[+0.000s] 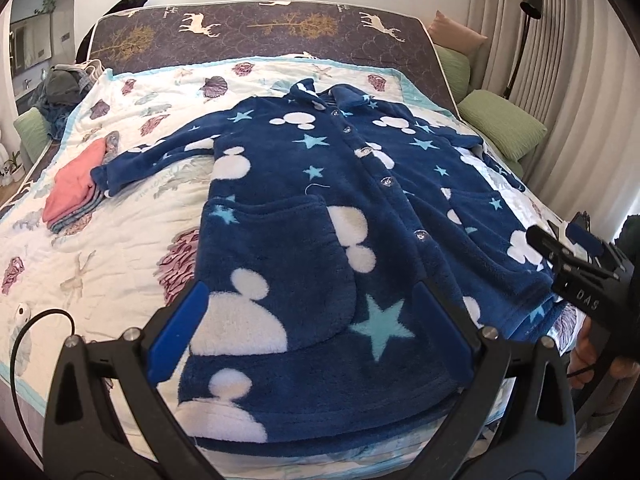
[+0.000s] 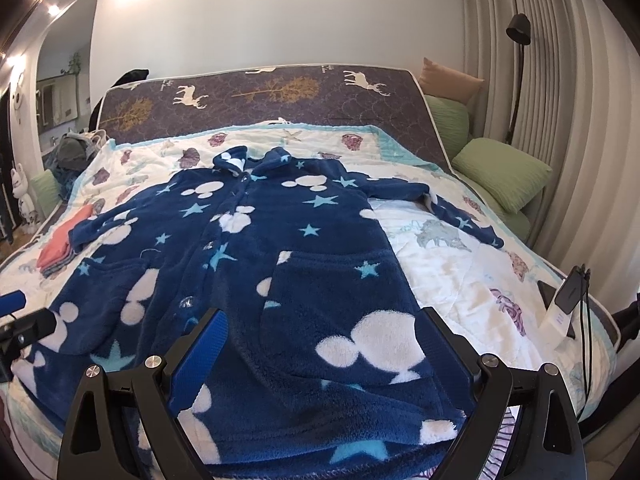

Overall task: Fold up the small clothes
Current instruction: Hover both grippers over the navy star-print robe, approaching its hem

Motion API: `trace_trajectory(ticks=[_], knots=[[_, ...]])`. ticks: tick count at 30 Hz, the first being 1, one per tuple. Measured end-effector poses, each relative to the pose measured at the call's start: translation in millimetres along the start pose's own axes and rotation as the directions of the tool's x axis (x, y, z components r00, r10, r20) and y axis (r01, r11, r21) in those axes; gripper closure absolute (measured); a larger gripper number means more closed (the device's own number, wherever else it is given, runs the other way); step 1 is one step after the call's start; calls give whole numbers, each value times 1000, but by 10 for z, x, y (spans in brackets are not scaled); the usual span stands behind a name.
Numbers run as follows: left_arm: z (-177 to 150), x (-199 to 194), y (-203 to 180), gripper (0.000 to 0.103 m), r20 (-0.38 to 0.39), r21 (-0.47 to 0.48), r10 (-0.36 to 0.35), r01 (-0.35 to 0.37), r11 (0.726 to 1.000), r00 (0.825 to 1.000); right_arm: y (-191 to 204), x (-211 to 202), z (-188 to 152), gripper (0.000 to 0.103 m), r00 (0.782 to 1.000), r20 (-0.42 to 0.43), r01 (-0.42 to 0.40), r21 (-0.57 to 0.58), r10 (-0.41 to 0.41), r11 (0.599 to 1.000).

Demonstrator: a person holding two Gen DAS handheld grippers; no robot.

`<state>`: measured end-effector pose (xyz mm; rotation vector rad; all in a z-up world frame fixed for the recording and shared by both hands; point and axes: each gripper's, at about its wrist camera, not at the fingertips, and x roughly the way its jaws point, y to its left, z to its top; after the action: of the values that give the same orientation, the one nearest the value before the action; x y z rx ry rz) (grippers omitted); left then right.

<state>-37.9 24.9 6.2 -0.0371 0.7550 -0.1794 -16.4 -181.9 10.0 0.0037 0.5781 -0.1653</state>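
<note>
A folded pink garment (image 1: 74, 184) is seen at the left of the quilt (image 1: 132, 240). The blue fleece robe (image 1: 320, 208) is spread flat at centre, buttoned. Left gripper (image 1: 310, 330) and right gripper (image 2: 324, 350) are held above its hem, jaws apart.

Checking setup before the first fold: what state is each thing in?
Blue fleece robe: spread flat, face up, buttoned, sleeves out.
Pink folded clothes: stacked under the robe's sleeve cuff.
Left gripper: open, over the hem.
Right gripper: open, over the hem.
Floor lamp: off.
</note>
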Motion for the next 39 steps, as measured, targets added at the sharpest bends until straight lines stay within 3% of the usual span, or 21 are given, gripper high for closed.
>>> trace_trajectory(ticks=[6,27,32,39], knots=[[44,7,97,1,31,7,75,-75,997,997,21,-1,29,7,1000,-6,19,6,-19,1000],[68,221,218,4,27,20,158,-158,987,987,155,197,171,6,993,-109,-37,8,37,999],[98,223,249,4,33,2,159,-159,987,987,233,156,235,6,994,-71,-81,3,81,997],[103,250,284,4,27,-27,117,-116,993,993,472,56,264,6,996,0,-84,-110,84,990]])
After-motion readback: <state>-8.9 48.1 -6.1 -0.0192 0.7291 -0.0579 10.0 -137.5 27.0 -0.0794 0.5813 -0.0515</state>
